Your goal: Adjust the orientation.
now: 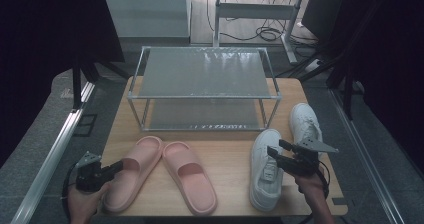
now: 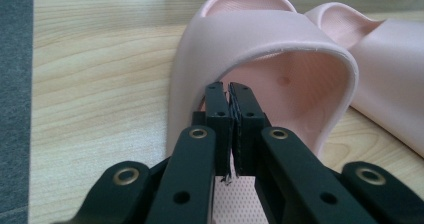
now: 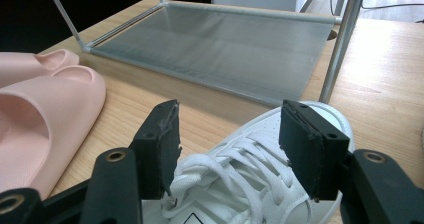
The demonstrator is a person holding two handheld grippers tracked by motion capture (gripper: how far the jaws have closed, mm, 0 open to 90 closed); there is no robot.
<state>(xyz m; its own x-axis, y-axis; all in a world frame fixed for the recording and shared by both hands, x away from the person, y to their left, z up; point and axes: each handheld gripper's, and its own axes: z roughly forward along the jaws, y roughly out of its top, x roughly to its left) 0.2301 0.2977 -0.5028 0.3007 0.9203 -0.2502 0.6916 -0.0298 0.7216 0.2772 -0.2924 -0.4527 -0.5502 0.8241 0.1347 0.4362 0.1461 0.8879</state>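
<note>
Pink rubber catches the eye first: two slides lie side by side on the front left of the wooden worktop (image 1: 225,154). The left gripper (image 1: 116,168) sits at the heel end of the left slide (image 1: 134,171), and in the left gripper view its fingers (image 2: 218,115) are pressed almost together, poking under the strap just above the footbed; nothing seems pinched between them. The right slide (image 1: 191,176) lies just beside it, toes nearly touching. On the right, the right gripper (image 1: 278,149) hangs over the laces of the near white sneaker (image 1: 264,171), fingers (image 3: 160,144) spread wide on either side and not pressing. A second sneaker (image 1: 304,121) lies just beyond. Behind them stands a two-tier metal rack (image 1: 202,74).
</note>
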